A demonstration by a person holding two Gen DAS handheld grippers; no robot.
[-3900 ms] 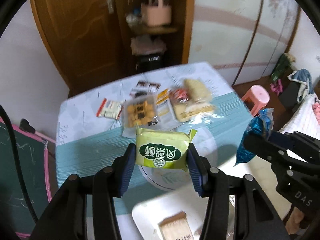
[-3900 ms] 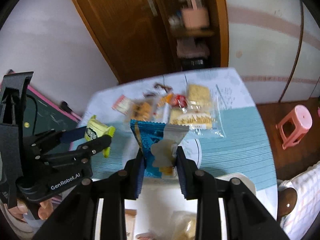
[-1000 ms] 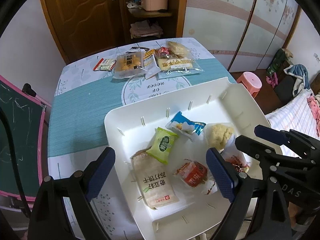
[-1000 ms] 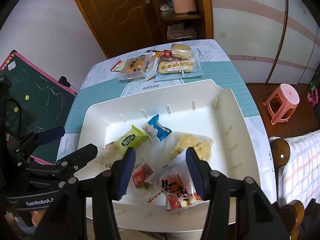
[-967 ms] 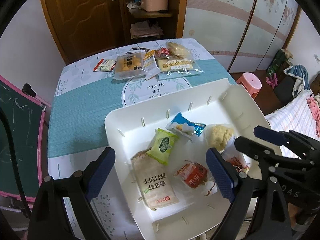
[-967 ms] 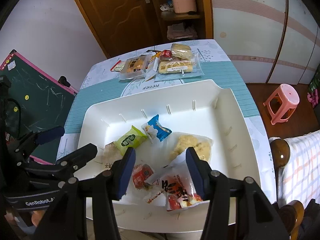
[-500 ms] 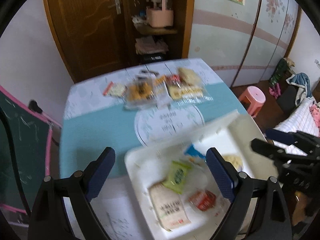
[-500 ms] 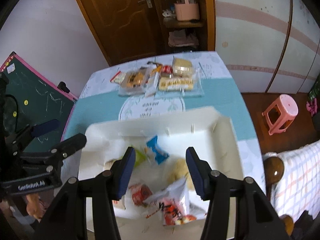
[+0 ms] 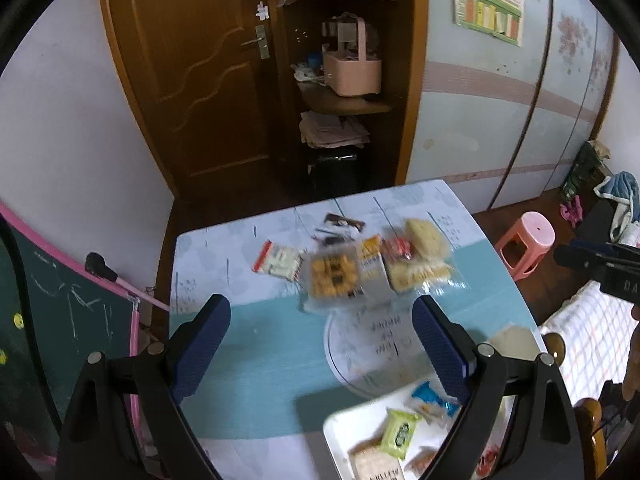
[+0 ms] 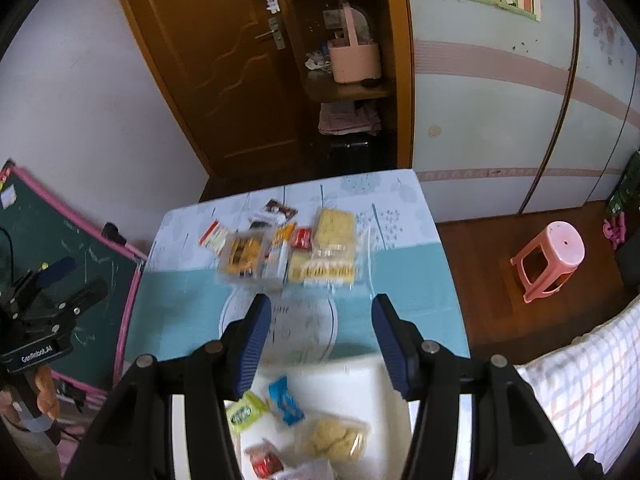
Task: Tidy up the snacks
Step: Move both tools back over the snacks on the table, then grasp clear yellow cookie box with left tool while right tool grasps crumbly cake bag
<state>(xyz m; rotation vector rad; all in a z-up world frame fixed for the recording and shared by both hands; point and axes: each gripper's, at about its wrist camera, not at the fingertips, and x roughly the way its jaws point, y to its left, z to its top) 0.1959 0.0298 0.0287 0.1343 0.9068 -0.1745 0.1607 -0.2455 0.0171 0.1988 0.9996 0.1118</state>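
Observation:
A white tray (image 9: 340,436) (image 10: 360,376) sits at the near end of the table and holds a green packet (image 9: 398,432) (image 10: 244,412), a blue packet (image 9: 430,398) (image 10: 285,400), a pale bun in clear wrap (image 10: 334,438) and a red packet (image 10: 264,462). Several loose snacks lie in a cluster at the far end: an orange cracker pack (image 9: 334,274) (image 10: 242,254), a yellow cake pack (image 9: 420,268) (image 10: 324,266), a small red-and-white sachet (image 9: 278,260). My left gripper (image 9: 322,326) is open with nothing in it, raised above the table. My right gripper (image 10: 322,330) is open too, nothing between its fingers.
The table (image 9: 256,360) has a teal runner and a round printed mat (image 9: 380,340). A green chalkboard with a pink frame (image 9: 60,340) leans at its left. A pink stool (image 9: 526,242) stands on the floor at right. A door and shelves lie beyond.
Both grippers have risen and pulled back from over the tray toward the far snack cluster, so the tray has slid to the bottom of both views. Jaw openings look unchanged.

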